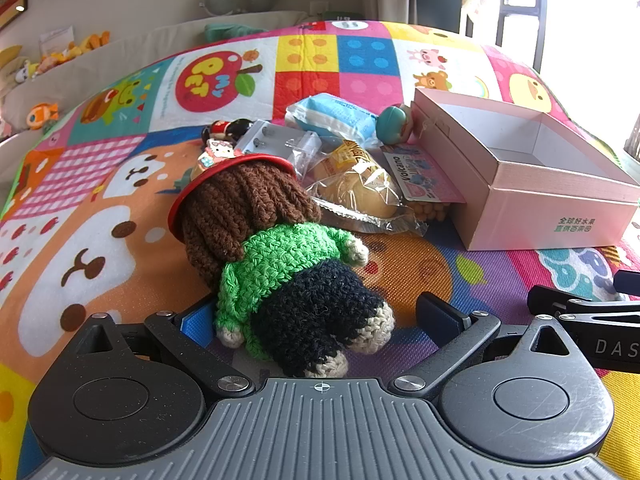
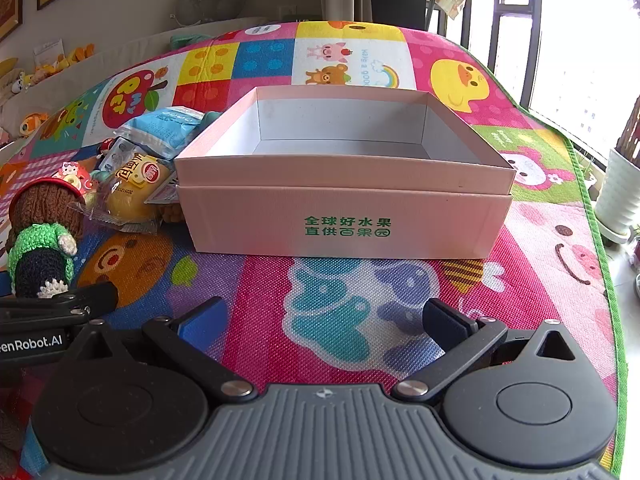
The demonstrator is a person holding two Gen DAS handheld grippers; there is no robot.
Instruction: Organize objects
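Observation:
A crocheted doll [image 1: 280, 256] with brown hair, green top and black trousers lies on the colourful play mat [image 1: 100, 208]. Its legs lie between the fingers of my left gripper [image 1: 316, 316], which is open around them. Behind the doll sits a pile: a wrapped bun [image 1: 356, 188], a blue pack [image 1: 332, 116], a snack bag [image 1: 420, 176], a teal ball figure [image 1: 394, 124] and small toys. An open, empty pink box [image 2: 344, 200] stands in front of my right gripper [image 2: 320, 320], which is open and empty above the mat. The doll also shows in the right wrist view [image 2: 40, 240].
The mat's right edge [image 2: 600, 240] runs along a window with a white planter [image 2: 620, 196]. Plush toys [image 1: 40, 64] line the sofa at the far left. My right gripper's body [image 1: 592, 320] shows at the right of the left wrist view.

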